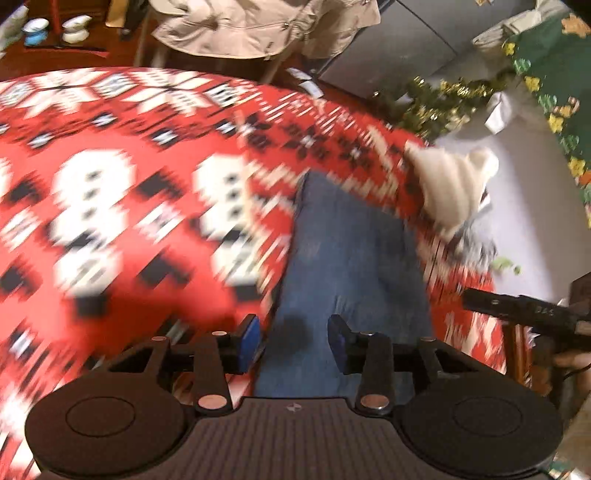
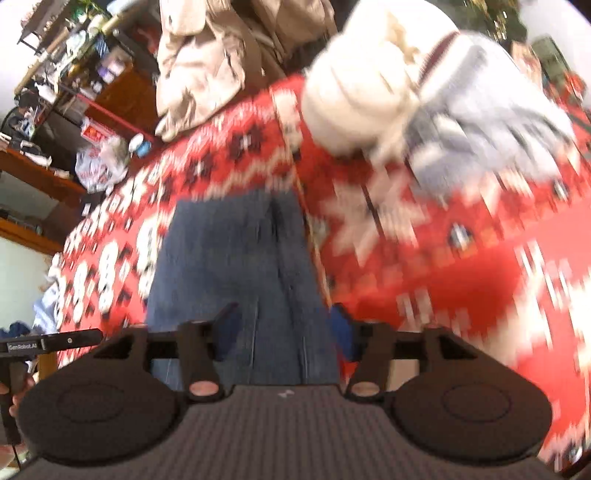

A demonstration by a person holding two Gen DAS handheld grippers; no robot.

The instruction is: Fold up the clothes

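Where the red, white and black patterned cloth [image 1: 129,206] covers the surface, the folded blue denim jeans [image 1: 347,258] lie flat on it, directly ahead of both grippers. The left gripper [image 1: 293,341] stands open above the near end of the jeans, blue pads apart, nothing between them. The right gripper [image 2: 282,332] is likewise open over the denim, holding nothing. At one o'clock from the jeans rests a cream knitted garment [image 2: 354,92], touching a grey-blue fringed knit [image 2: 487,122]. A beige jacket [image 1: 258,26] hangs beyond at twelve o'clock.
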